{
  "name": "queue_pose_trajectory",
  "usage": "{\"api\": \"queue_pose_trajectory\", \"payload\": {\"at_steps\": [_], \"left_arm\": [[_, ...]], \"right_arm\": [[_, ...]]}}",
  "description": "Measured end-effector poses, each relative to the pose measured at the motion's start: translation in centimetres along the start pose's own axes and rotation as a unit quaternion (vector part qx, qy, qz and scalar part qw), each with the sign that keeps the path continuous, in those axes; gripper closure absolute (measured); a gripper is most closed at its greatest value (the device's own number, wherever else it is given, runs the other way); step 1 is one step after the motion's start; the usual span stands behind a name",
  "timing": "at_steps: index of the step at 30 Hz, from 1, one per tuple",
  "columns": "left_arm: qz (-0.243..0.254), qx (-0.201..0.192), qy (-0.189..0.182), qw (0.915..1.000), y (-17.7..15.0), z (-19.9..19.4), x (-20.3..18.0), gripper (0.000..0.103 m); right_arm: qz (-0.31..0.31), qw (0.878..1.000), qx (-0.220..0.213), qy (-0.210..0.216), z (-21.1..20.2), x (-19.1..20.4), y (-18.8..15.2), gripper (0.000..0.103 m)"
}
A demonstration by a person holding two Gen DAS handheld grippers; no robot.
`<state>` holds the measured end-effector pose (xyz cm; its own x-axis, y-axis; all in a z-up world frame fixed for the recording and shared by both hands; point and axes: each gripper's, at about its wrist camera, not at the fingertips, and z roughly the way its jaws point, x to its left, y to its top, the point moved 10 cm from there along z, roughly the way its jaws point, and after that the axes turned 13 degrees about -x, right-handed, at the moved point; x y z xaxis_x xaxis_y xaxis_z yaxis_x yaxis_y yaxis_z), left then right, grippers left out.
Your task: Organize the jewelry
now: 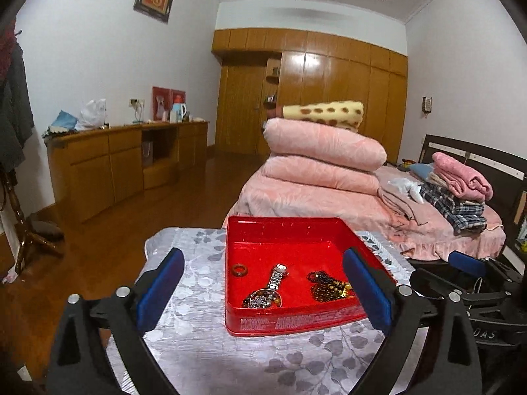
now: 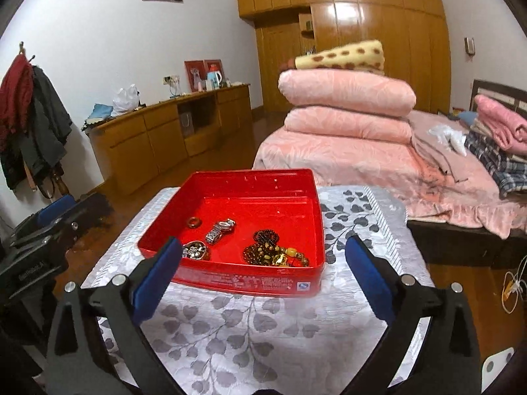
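A shallow red box (image 1: 283, 227) sits on a small table with a grey leaf-print cloth (image 1: 204, 345). In the box lie a brown ring (image 1: 239, 269), a silver watch (image 1: 276, 278), a heart-shaped beaded piece (image 1: 262, 300) and brown bead bracelets (image 1: 326, 286). My left gripper (image 1: 263, 266) is open and empty, above the box's near side. In the right wrist view the box (image 2: 250, 177) holds the ring (image 2: 194, 222), watch (image 2: 220, 228), heart piece (image 2: 196, 250) and beads (image 2: 273, 251). My right gripper (image 2: 262, 256) is open and empty, just short of the box's near wall.
A bed (image 1: 362, 197) with folded pink quilts stands behind the table. A wooden sideboard (image 1: 125, 161) runs along the left wall. Wardrobes fill the far wall. A coat stand (image 2: 36, 125) with clothes is at far left. Each gripper shows at the other view's edge.
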<state>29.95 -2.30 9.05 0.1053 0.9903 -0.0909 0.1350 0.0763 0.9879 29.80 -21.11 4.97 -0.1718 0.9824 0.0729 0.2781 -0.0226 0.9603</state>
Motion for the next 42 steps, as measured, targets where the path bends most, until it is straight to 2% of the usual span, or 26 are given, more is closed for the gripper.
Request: {"api": "queue_pose_trajectory", "payload": {"at_steps": [6, 17, 27, 42], "left_arm": [[0.008, -0.024, 0.004, 0.9997, 1.1, -2.8, 0.1, 0.008], [0.028, -0.056, 0.012, 0.998, 2.5, -7.0, 0.6, 0.006], [0.041, -0.066, 0.004, 0.9969, 3.0, -9.2, -0.3, 0.006], [0.048, -0.073, 0.001, 0.9962, 3.2, -10.4, -0.9, 0.006]], "right_arm": [[-0.01, 1.0, -0.027, 0.013, -2.9, 1.1, 1.2, 0.006], [-0.017, 0.998, -0.051, 0.029, -5.8, 2.6, 2.1, 0.006], [-0.021, 0.997, -0.068, 0.038, -8.2, 3.3, 2.7, 0.006], [-0.023, 0.995, -0.084, 0.045, -10.1, 3.8, 3.6, 0.006]]}}
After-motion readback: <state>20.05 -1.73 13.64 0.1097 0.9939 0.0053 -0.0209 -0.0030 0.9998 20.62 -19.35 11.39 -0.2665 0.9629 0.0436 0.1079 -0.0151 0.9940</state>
